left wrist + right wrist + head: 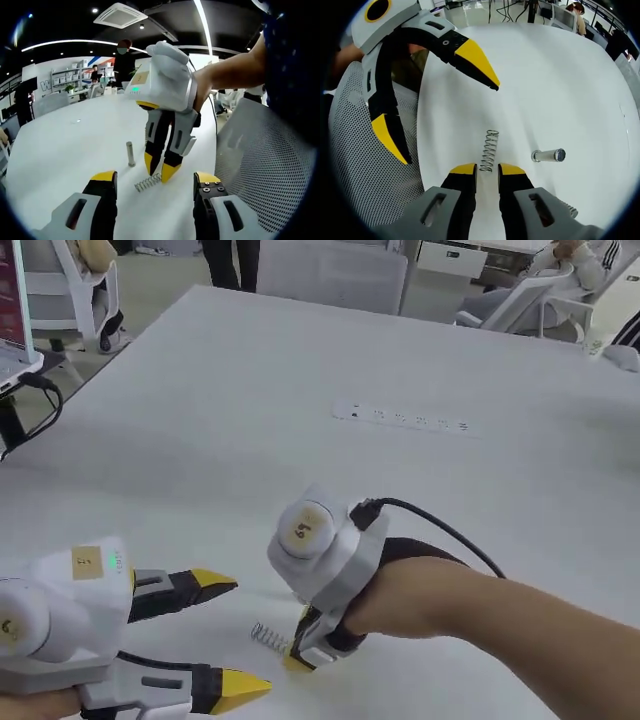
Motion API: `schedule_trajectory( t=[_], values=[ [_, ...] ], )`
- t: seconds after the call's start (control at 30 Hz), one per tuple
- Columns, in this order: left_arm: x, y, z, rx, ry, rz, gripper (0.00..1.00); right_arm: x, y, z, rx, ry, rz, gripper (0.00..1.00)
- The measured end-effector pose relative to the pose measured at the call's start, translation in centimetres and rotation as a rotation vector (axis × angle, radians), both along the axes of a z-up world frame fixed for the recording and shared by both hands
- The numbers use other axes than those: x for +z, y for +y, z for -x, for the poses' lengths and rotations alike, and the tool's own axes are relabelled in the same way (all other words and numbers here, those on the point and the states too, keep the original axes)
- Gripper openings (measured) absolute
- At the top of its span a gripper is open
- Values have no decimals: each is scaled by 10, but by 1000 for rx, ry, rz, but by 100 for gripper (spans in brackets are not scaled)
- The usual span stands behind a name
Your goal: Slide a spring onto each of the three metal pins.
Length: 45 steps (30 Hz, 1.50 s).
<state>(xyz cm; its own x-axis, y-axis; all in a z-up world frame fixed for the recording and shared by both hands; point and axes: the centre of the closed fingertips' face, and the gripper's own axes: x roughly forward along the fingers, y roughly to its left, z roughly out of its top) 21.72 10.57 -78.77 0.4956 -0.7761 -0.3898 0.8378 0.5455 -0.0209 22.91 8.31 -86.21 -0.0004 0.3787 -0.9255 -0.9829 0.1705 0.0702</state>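
Down on the white table (300, 370), the small coiled steel spring (490, 150) lay flat on its side, and the right gripper (487, 170) was right over it. Its yellow-tipped jaws stood only narrowly parted, and the spring's near end sat at the gap between the tips, not visibly pinched. Whether a tip actually touched the coil, I could not tell. Near the spring but apart from it was the short silver metal pin (548, 155), which stood upright and bare on the table in the left gripper view. The left gripper (232, 635) sat opposite with its jaws spread wide, holding nothing, the tips pointing across at the spring. The person's right hand (400, 605) came in from the right of the head view. Its wrist was bent, tipping that gripper steeply down so the jaw tips met the tabletop. The left gripper lay low and close to level at the bottom left of the head view.
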Motion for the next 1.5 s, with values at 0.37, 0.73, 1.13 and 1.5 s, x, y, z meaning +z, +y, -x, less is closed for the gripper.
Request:
schedule_trajectory(
  t=[0.37, 0.73, 1.13, 1.5],
  values=[
    [-3, 0, -2, 6, 7, 4, 56, -3, -1, -2, 70, -73, 27, 9],
    [-7, -1, -1, 3, 6, -9, 53, 4, -2, -2, 83, -77, 17, 8],
    [-9, -6, 0, -31, -6, -27, 44, 35, -5, 14, 132, -64, -36, 8],
    [-3, -14, 7, -97, -32, -38, 26, 52, -7, 25, 246, -73, -22, 8]
  ],
)
